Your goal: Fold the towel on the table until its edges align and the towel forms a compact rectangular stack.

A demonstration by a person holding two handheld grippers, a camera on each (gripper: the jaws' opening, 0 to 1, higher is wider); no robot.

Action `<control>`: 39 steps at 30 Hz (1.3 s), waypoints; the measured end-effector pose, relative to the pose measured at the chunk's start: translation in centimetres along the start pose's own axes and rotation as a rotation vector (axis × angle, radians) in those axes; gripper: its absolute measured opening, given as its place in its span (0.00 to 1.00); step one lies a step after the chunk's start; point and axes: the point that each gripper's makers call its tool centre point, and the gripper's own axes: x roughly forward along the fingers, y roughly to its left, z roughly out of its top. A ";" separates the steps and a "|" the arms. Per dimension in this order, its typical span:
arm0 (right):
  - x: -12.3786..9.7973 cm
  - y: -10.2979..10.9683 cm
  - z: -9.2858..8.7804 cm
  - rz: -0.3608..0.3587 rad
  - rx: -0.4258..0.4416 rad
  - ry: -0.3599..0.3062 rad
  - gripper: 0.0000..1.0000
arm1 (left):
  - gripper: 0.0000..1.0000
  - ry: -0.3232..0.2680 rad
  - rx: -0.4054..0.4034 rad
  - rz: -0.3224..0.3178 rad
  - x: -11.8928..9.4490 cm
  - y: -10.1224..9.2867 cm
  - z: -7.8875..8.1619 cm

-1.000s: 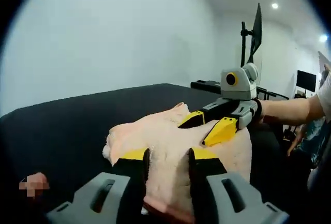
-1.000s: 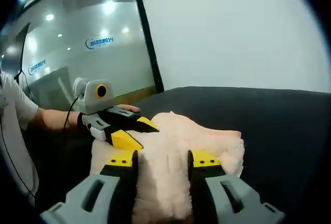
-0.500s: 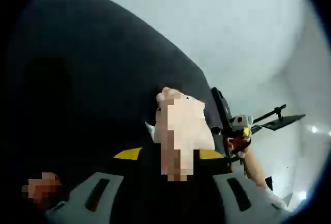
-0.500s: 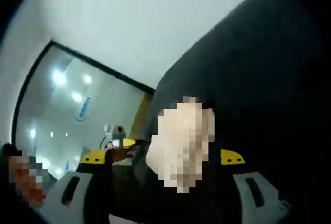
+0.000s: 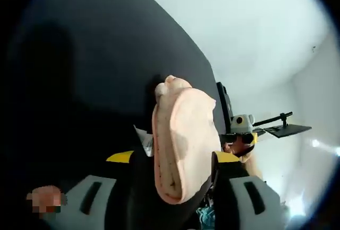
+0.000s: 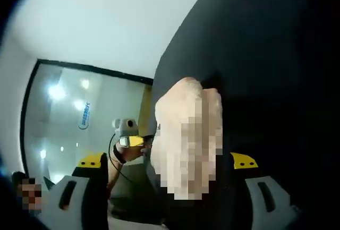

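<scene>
The pink towel (image 5: 180, 139) is a thick folded bundle rising between my left gripper's (image 5: 174, 158) yellow-tipped jaws, which press against both its sides; a small white tag sticks out on its left. It stands out against the black table (image 5: 79, 81). In the right gripper view the towel (image 6: 183, 100) sits between my right gripper's (image 6: 167, 162) jaws, which stand wide apart; a gap shows beside the left jaw and a patch covers most of the cloth. Each gripper appears small and far off in the other's view: the right gripper (image 5: 241, 126) and the left gripper (image 6: 125, 133).
The table's far edge meets a white wall (image 5: 249, 23). A black stand with a flat plate (image 5: 287, 129) is beyond the right gripper. A glass partition (image 6: 69, 108) with ceiling-light reflections lies behind the left gripper.
Both views have rolled and tilted steeply since a second ago, and the towel stayed between the jaws. The grippers, close together over the towel before, now look far apart. Both jaw pairs stand wider.
</scene>
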 end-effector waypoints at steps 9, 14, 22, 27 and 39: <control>2.6 0.1 1.1 0.051 -0.004 0.049 0.79 | 0.44 0.068 0.011 -0.052 2.9 -0.9 0.5; 3.9 -1.9 1.2 -0.004 -0.038 0.064 0.55 | 0.29 0.074 -0.014 -0.062 4.3 0.1 1.8; 3.6 -3.4 1.3 -0.007 -0.062 0.035 0.17 | 0.15 0.070 -0.073 -0.088 4.3 -0.9 -1.1; 1.8 -1.6 0.8 0.010 -0.065 0.018 0.16 | 0.12 0.054 -0.013 -0.073 4.4 -4.2 -3.4; -8.3 0.3 -6.2 0.021 -0.050 -0.044 0.16 | 0.12 0.093 0.065 -0.101 6.7 -12.3 -13.8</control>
